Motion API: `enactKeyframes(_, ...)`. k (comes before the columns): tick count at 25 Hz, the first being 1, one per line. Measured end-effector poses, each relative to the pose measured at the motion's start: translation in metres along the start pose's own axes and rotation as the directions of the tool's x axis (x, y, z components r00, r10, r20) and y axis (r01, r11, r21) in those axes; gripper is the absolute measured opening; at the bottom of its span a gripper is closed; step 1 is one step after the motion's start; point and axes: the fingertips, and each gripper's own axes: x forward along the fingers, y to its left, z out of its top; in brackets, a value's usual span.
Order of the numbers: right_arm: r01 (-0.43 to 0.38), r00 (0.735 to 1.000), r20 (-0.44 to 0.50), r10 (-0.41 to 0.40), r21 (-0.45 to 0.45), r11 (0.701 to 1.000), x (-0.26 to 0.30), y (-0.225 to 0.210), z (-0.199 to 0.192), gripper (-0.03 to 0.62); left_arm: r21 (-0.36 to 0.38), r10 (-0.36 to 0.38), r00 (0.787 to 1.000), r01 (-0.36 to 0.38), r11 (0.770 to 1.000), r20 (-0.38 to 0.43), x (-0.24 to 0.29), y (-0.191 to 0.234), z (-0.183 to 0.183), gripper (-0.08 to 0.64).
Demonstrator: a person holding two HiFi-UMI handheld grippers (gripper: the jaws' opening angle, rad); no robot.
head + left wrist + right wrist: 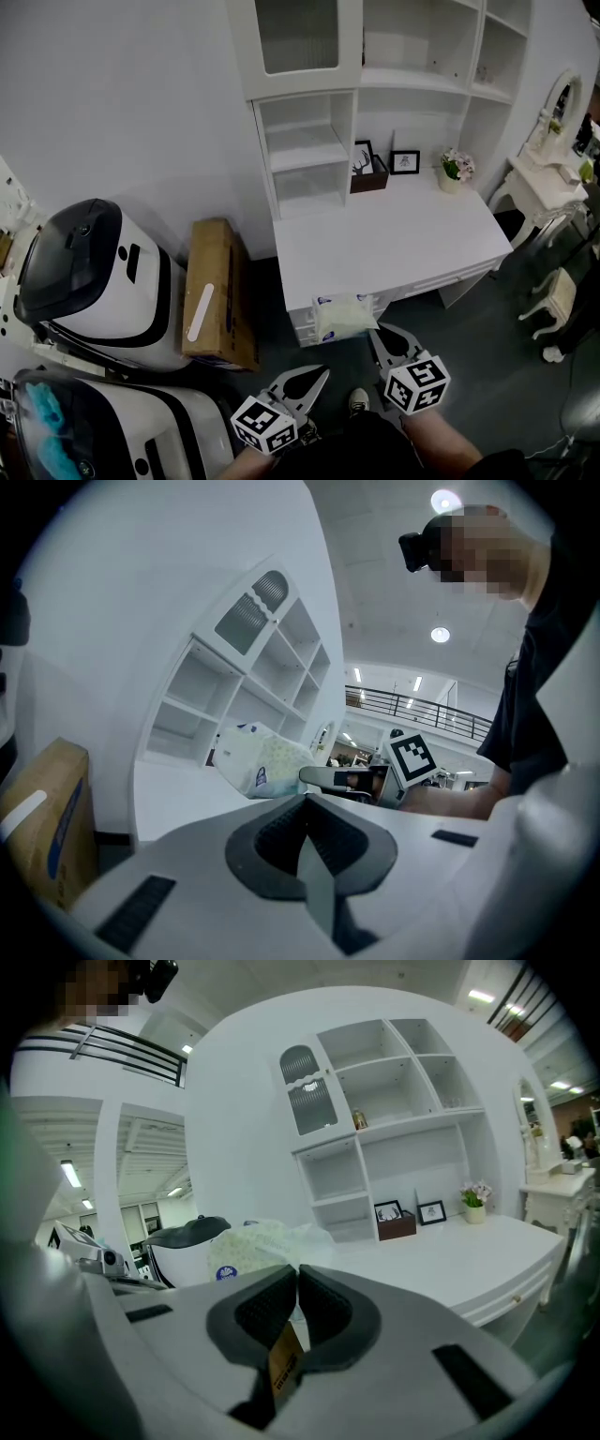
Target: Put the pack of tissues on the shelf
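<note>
- Our right hand-held gripper (377, 331) pinches the pack of tissues (343, 314) at the table's (403, 239) near edge.
- Left hand-held gripper (317, 377): pressed together, empty.
- Far pot (450, 184) holds flowers (458, 164).

White desk (403, 234), grey wall (122, 94), dark floor (497, 361).

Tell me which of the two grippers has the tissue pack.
The right gripper: it is shut on an edge of the tissue pack. The left gripper is shut on nothing.
</note>
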Motion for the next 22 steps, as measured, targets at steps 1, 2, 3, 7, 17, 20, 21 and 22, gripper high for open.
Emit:
enactKeyframes(1, -0.004, 1.0, -0.001, 0.004, -0.001, 1.0, 0.001, -0.003, 0.001, 0.009, 0.0, 0.003, 1.0, -0.003, 1.0, 0.001, 0.003, -0.001, 0.001, 0.003)
enactKeyframes(2, -0.008, 1.0, -0.002, 0.008, -0.002, 1.0, 0.002, -0.006, 0.003, 0.009, 0.001, 0.007, 1.0, -0.007, 1.0, 0.001, 0.006, -0.001, 0.001, 0.003)
enactKeyframes(3, -0.012, 1.0, -0.003, 0.012, -0.002, 1.0, 0.003, -0.01, 0.005, 0.009, 0.001, 0.013, 1.0, -0.013, 1.0, 0.001, 0.009, -0.002, 0.002, 0.003)
enactKeyframes(7, -0.036, 0.999, -0.005, 0.036, 0.004, 0.999, 0.008, -0.022, 0.01, 0.009, 0.006, 0.038, 0.999, -0.038, 0.999, 0.004, 0.019, -0.004, 0.007, 0.003)
enactKeyframes(17, -0.101, 0.995, -0.009, 0.101, 0.022, 0.995, 0.017, -0.039, 0.014, 0.009, 0.011, 0.103, 0.995, -0.103, 0.995, 0.015, 0.037, -0.009, 0.009, 0.003)
enactKeyframes(20, -0.117, 0.993, -0.013, 0.117, 0.024, 0.993, 0.02, -0.044, 0.014, 0.009, 0.004, 0.12, 0.993, -0.12, 0.993, 0.014, 0.043, -0.009, 0.007, 0.003)
enactKeyframes(21, -0.121, 0.993, -0.014, 0.121, 0.023, 0.992, 0.021, -0.046, 0.015, 0.009, 0.001, 0.124, 0.992, -0.124, 0.992, 0.014, 0.046, -0.009, 0.007, 0.003)
enactKeyframes(22, -0.125, 0.992, -0.014, 0.126, 0.022, 0.992, 0.022, -0.049, 0.016, 0.009, 0.001, 0.128, 0.992, -0.128, 0.992, 0.014, 0.049, -0.009, 0.007, 0.003)
